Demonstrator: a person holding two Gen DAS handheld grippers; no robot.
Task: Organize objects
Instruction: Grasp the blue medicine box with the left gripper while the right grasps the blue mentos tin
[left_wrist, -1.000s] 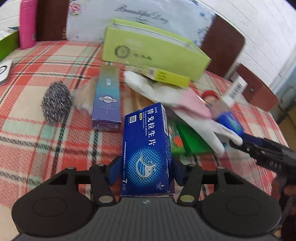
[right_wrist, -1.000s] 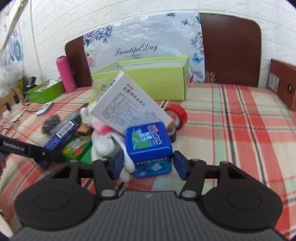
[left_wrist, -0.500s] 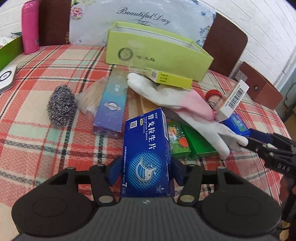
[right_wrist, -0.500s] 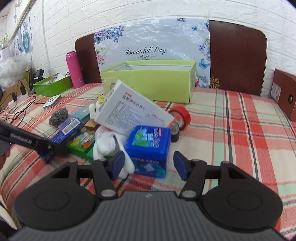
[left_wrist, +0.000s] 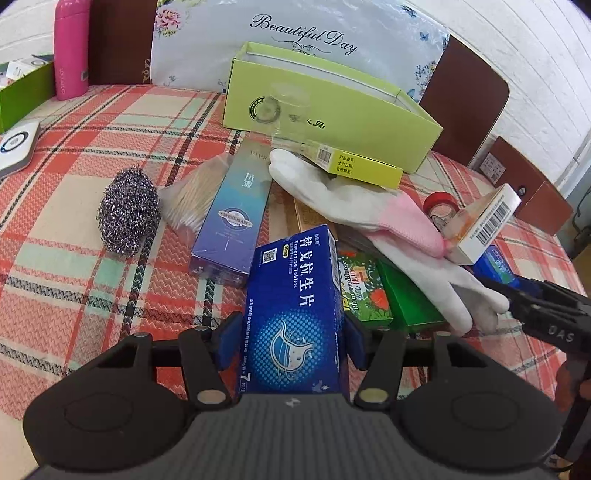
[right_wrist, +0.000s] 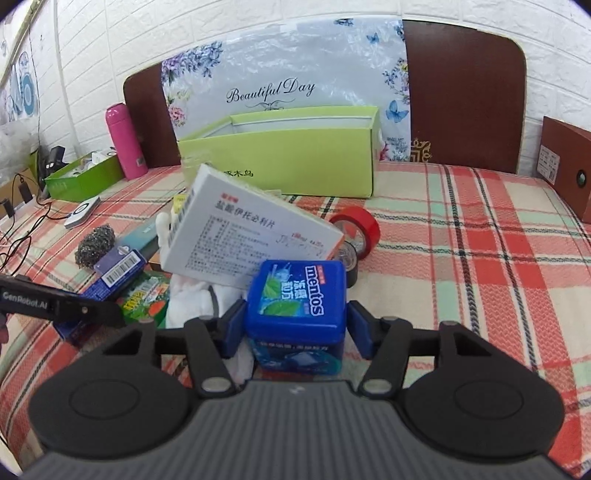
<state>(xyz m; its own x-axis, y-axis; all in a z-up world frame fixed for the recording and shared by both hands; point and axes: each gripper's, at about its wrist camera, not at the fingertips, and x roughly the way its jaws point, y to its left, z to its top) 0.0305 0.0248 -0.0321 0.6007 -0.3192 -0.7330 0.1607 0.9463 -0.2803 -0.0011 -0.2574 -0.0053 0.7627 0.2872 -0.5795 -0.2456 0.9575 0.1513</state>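
Progress check: barely started, I'd say. The blue tablet box sat clamped between the pads of the left tool, tipped up off the cloth at its near end, so that one was picked but not put anywhere yet. The blue Mentos tin stood between the pads of the right tool, pads close on both sides. I honestly couldn't tell if they were pressing on it or just flanking it.

Everything else was still in the heap. From the tablet box: a purple carton at 11 o'clock with a bag of cotton swabs beside it, a steel scourer at 10, a white and pink glove at 1 draped over the pile, and a green packet just beside it at 3. A white medicine box leaned on the pile at 11 o'clock of the tin, with a red tape roll at 1.

The open lime-green box at 12 o'clock on the bench looked like the likely drop spot. I saw nothing inside it, though most of the inside was hidden. So roughly two items in hand or nearly, none sorted, a dozen-ish to go.
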